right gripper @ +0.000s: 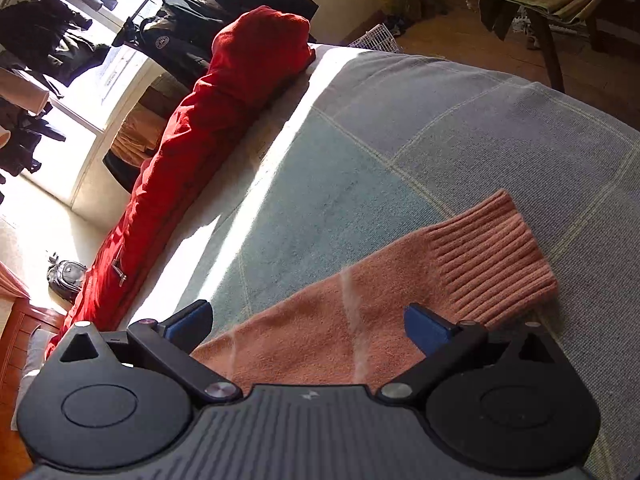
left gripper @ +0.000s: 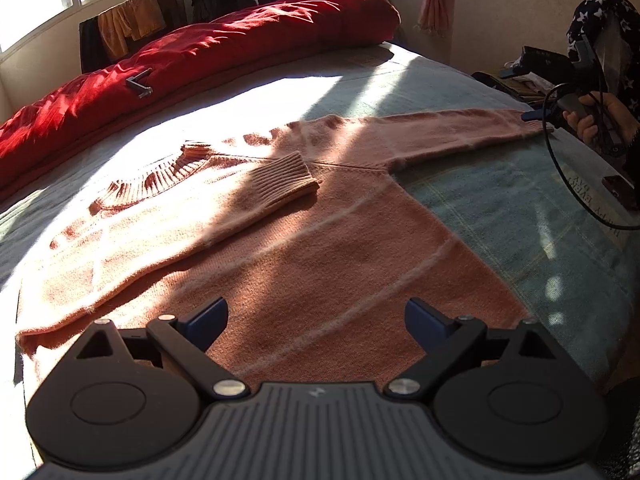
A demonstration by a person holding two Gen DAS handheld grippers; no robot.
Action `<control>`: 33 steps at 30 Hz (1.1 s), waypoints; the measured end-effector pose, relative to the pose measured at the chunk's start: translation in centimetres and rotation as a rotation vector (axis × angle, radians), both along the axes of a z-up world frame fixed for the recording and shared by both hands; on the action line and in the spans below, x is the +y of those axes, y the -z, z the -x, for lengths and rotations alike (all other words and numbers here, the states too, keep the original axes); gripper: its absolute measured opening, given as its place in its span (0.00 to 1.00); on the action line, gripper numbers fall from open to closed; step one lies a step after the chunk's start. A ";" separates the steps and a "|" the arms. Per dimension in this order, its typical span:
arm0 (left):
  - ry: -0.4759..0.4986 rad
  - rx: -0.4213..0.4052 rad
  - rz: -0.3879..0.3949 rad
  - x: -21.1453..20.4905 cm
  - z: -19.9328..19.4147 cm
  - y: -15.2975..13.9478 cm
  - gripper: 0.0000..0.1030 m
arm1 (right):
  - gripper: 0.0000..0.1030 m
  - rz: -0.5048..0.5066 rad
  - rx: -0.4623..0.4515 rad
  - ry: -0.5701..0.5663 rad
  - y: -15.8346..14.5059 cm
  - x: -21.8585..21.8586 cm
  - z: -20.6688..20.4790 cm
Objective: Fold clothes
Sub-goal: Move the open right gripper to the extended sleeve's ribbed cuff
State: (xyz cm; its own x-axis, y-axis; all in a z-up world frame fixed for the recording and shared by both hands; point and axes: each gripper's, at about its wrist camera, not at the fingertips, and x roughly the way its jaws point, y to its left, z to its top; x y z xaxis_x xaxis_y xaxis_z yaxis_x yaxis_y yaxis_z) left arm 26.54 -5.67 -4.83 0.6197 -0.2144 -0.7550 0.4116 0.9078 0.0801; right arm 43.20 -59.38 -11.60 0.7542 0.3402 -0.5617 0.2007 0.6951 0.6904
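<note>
Two grippers work over one pink sweater (left gripper: pixel 304 248) spread flat on a blue-grey bedspread (left gripper: pixel 500 208). The left gripper (left gripper: pixel 316 322) hovers with its jaws spread wide and nothing between them; beyond the gap lies the sweater's body, crossed by pale stripes. Ahead of the jaws and slightly left, one sleeve (left gripper: pixel 224 208) is already folded across the chest, its ribbed cuff (left gripper: pixel 284 178) lying just past the neckline. The collar (left gripper: pixel 160 180) sits further left of that cuff. Far ahead and to the right of the left jaws, the other sleeve (left gripper: pixel 452 130) stretches straight out, and a hand (left gripper: pixel 592 118) holds the right gripper (left gripper: pixel 538 116) at its end, though that view is too small to show how the fingers stand.

From the right wrist, the right gripper (right gripper: pixel 308 326) has its jaws wide apart, with the outstretched sleeve (right gripper: pixel 360 312) running up between them; the fingers seem not to be touching the knit, but the angle leaves that unsure. That sleeve's cuff (right gripper: pixel 492 256) lies ahead of the right-hand finger, flat on the bedspread (right gripper: pixel 400 132). A red quilt (right gripper: pixel 192 148) is bunched along the far edge, well beyond the left-hand finger.
</note>
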 end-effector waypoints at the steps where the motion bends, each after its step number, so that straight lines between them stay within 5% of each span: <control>1: 0.002 -0.003 0.003 0.0 0.0 -0.1 0.92 | 1.00 -0.006 -0.010 -0.012 0.0 0.4 -0.5; 6: 0.011 -0.007 0.015 0.1 0.2 0.0 0.92 | 1.00 0.009 0.065 -0.050 2.1 2.5 -0.9; 12: -0.029 0.005 0.037 1.3 -0.1 0.4 0.92 | 1.00 0.014 0.047 -0.025 -0.2 1.6 3.6; 19: -0.040 0.008 0.071 1.2 -0.8 0.5 0.92 | 1.00 -0.147 0.072 0.075 2.5 -1.2 5.3; 27: -0.049 -0.002 0.059 1.5 -0.6 -0.3 0.92 | 1.00 -0.292 -0.060 0.205 5.3 -2.6 5.1; 33: -0.045 -0.003 0.049 1.3 -0.3 -0.3 0.92 | 1.00 -0.306 -0.074 0.247 5.1 -4.0 3.0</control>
